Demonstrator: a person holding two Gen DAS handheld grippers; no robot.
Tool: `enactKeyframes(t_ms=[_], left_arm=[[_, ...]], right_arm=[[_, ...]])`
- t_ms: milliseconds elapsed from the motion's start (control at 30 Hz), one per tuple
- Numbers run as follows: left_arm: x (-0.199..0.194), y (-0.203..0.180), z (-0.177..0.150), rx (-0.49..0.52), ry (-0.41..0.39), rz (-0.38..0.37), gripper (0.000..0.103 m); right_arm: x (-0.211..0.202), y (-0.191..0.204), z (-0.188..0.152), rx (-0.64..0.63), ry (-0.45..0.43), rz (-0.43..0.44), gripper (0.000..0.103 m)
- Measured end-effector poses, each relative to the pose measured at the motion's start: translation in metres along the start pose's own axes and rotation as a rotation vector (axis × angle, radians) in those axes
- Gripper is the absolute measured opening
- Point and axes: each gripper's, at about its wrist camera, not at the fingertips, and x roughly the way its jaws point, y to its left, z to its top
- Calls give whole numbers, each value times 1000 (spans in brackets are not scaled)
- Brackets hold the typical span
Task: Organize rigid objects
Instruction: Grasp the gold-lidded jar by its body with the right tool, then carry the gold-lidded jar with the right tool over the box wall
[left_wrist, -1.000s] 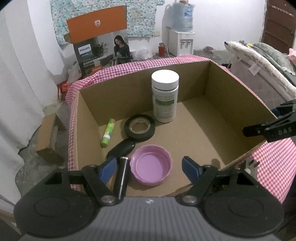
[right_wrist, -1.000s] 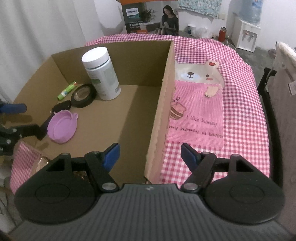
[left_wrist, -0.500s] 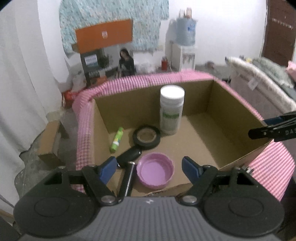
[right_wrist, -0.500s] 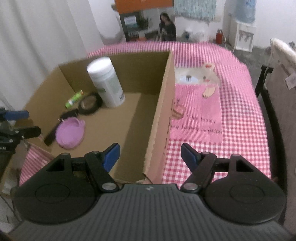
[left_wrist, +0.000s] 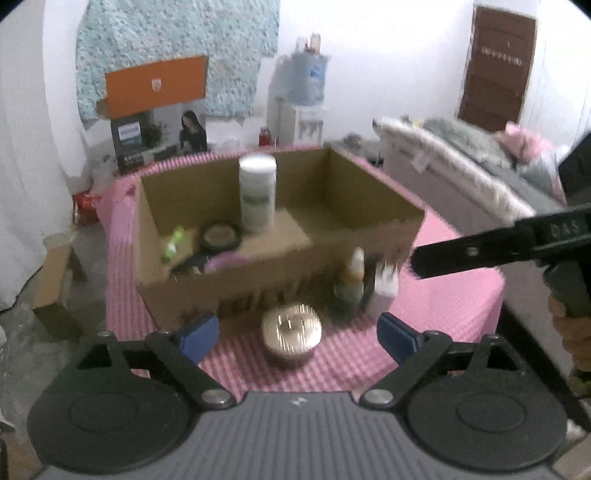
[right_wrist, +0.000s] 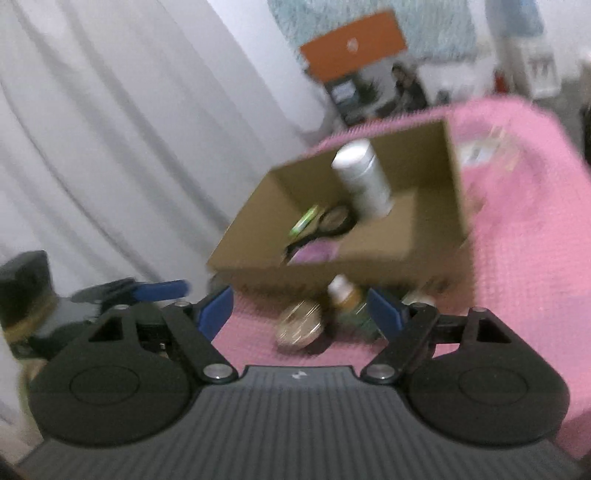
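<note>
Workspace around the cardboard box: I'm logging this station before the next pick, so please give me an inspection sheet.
Surface: pink checked tablecloth, blurred.
Job's things: cardboard box holds upright white bottle, tape roll, green tube, purple lid. Outside, in front of the box: round gold tin, small bottles.
Clutter: nothing seen.
Grippers: left gripper and right gripper opening, nothing between jaws.
Cables: nothing seen.
Surroundings: white curtain, water dispenser, bed, brown door.
</note>
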Motion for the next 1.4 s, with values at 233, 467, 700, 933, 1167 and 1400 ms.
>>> enactKeyframes(t_ms=[233, 467, 700, 933, 1167, 1400], left_arm=[[40, -12, -26, 106, 61, 86, 91], [73, -7, -28, 132, 60, 66, 76], [99, 2, -25, 89, 81, 31, 55], [97, 2, -24, 74, 80, 21, 54], [76, -6, -37, 75, 95, -17, 53], [74, -14, -42, 125, 115, -9, 58]], right_arm=[[63, -6, -19, 116, 127, 22, 72], [95, -10, -22, 153, 150, 5, 59], [115, -15, -20, 159, 159, -25, 51], [121, -16, -19, 146, 159, -37, 49], [113, -8, -31, 140, 207, -50, 51], [109, -7, -40, 157, 215, -40, 52]])
